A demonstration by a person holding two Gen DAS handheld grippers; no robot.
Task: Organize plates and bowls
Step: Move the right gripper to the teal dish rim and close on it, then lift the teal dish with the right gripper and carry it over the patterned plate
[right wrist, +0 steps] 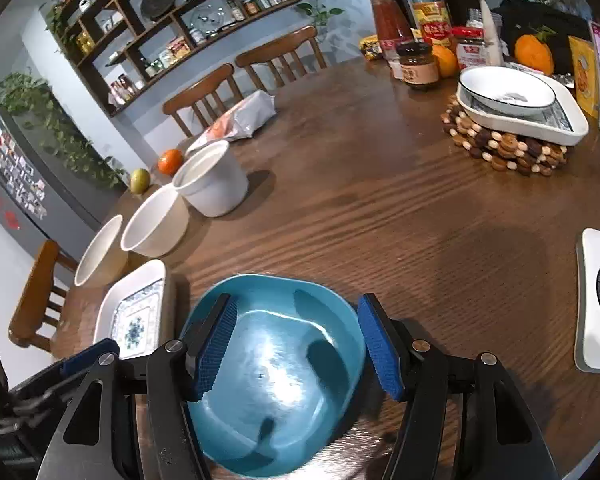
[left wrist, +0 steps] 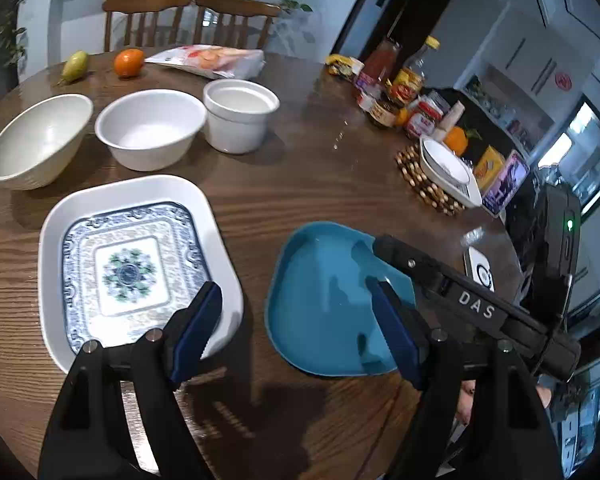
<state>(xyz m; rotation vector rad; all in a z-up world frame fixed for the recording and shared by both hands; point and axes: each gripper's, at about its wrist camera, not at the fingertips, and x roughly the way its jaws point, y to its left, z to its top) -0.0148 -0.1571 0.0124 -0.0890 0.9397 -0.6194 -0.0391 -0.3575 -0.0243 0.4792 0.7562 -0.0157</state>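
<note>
Blue plate (right wrist: 276, 380), lying on the table (right wrist: 380, 208) at lower centre beside the patterned rectangular dish (left wrist: 136, 264), could skid or tip if your gaping, empty right tongs (right wrist: 296, 348) pinch its glossy rim off-centre; left tongs (left wrist: 296, 332) hang open too.

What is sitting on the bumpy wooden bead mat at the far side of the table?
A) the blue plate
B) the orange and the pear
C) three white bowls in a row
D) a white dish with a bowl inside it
D: the wooden bead mat carries a white dish with a dark-rimmed bowl resting in it; the blue plate lies near the grippers instead.
</note>
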